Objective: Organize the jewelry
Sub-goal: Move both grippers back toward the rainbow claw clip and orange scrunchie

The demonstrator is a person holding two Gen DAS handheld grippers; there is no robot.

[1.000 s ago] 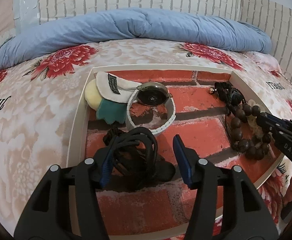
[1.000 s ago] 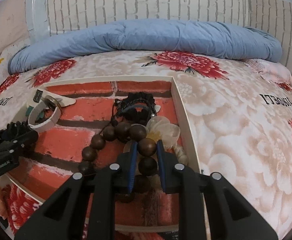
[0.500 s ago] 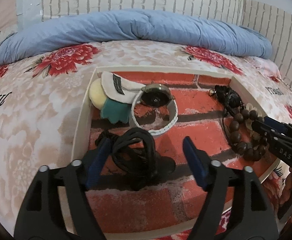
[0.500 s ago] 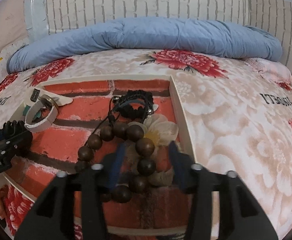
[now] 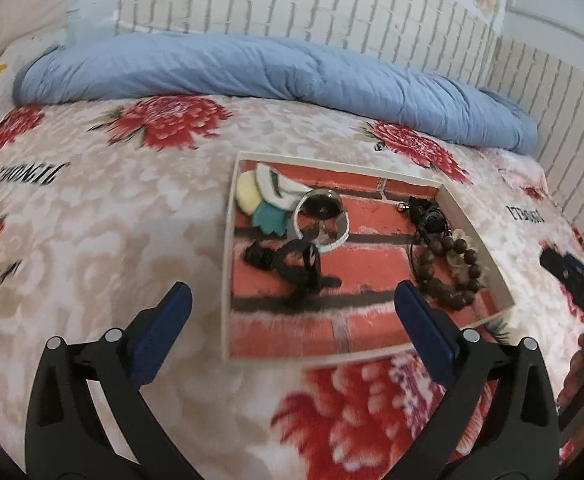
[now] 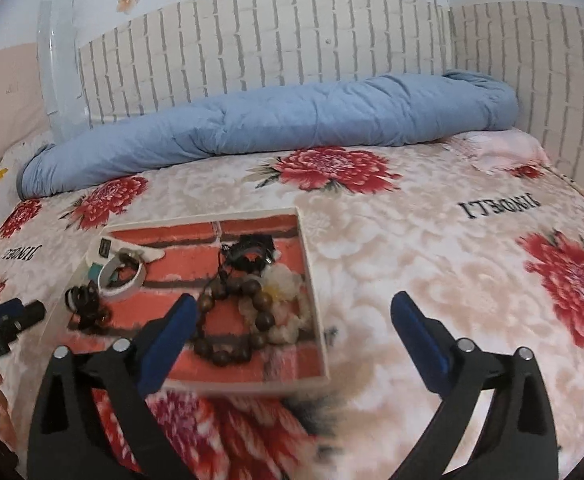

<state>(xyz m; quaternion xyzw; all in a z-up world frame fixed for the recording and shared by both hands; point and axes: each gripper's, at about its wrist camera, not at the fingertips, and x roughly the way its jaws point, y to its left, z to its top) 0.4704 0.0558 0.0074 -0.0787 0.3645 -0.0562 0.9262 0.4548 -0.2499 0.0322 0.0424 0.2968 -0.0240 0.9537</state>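
Observation:
A white-rimmed tray (image 5: 227,264) with a red brick print lies on the flowered bedspread. In it lie a brown bead bracelet (image 5: 450,276), a black cord bracelet (image 5: 428,214), a white-strapped watch (image 5: 322,216), a black strap bundle (image 5: 296,266) and small pouches (image 5: 263,196). The tray (image 6: 312,280) and the bead bracelet (image 6: 231,320) also show in the right wrist view. My left gripper (image 5: 292,320) is open and empty, above the tray's near edge. My right gripper (image 6: 292,328) is open and empty, above the tray's near right corner.
A rolled blue duvet (image 5: 275,72) lies along the far side of the bed against a brick-pattern wall (image 6: 251,48). The flowered bedspread (image 6: 452,264) spreads around the tray. The right gripper's tip (image 5: 576,280) shows at the left view's right edge.
Both grippers opened wide and pulled back and up from the tray. The right gripper let go of the bead bracelet, the left came off the black strap bundle; both lie in the tray.

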